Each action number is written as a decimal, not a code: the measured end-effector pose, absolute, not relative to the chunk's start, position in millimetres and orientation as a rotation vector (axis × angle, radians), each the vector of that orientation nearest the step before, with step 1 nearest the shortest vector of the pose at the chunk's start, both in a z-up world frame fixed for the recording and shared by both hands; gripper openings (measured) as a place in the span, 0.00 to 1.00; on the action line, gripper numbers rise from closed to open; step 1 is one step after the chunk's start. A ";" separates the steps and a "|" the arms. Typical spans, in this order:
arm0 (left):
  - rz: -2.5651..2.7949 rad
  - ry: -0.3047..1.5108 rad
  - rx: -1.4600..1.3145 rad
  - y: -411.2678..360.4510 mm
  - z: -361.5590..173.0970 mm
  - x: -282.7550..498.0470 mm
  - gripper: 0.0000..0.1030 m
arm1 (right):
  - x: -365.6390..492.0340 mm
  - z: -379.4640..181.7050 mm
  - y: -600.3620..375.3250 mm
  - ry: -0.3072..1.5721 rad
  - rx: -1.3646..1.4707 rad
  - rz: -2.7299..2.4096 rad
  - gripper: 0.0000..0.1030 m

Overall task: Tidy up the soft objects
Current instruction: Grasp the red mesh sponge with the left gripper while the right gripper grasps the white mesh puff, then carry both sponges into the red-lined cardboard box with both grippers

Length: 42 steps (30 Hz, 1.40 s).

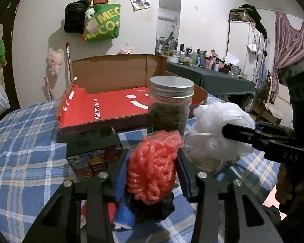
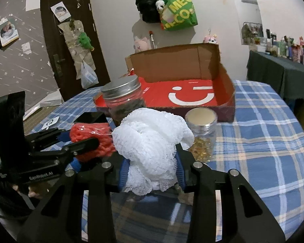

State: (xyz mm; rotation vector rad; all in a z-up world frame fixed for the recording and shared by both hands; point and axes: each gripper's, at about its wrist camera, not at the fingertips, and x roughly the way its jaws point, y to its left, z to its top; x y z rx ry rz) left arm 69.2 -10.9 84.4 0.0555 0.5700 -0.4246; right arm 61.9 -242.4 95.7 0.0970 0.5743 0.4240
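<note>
On plaid tablecloth [image 2: 263,141] | left gripper [image 1: 154,162] clenches red sponge [image 1: 152,168] | right gripper [image 2: 152,162] clenches white sponge [image 2: 152,141]

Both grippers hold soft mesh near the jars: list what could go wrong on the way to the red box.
The tall jar stands between the red mesh and the red box, so the left gripper could tip it. The white mesh might snag the small jar beside it.

Both wrist views low, close over table – face red box [image 1: 111,103] [image 2: 192,93], wall; jar [image 1: 170,103] [image 2: 122,101] shared.
</note>
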 end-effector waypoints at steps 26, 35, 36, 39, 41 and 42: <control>-0.405 0.452 0.109 20.0 158.5 95.6 0.44 | 62.7 160.7 -260.6 0.455 0.054 0.441 0.35; -0.423 0.441 0.225 9.6 206.1 165.6 0.44 | 128.6 219.7 -251.2 0.419 -0.047 0.476 0.35; -0.426 0.449 0.234 8.1 208.3 176.7 0.44 | 140.5 223.7 -248.5 0.431 -0.057 0.484 0.35; -0.431 0.500 0.243 4.2 210.0 214.0 0.44 | 182.8 228.2 -240.2 0.483 -0.079 0.496 0.35; -0.414 0.529 0.264 -0.4 206.4 239.0 0.44 | 213.7 226.9 -233.9 0.525 -0.093 0.490 0.35; -0.406 0.551 0.281 -4.2 202.2 255.3 0.44 | 228.9 224.8 -230.2 0.550 -0.105 0.489 0.35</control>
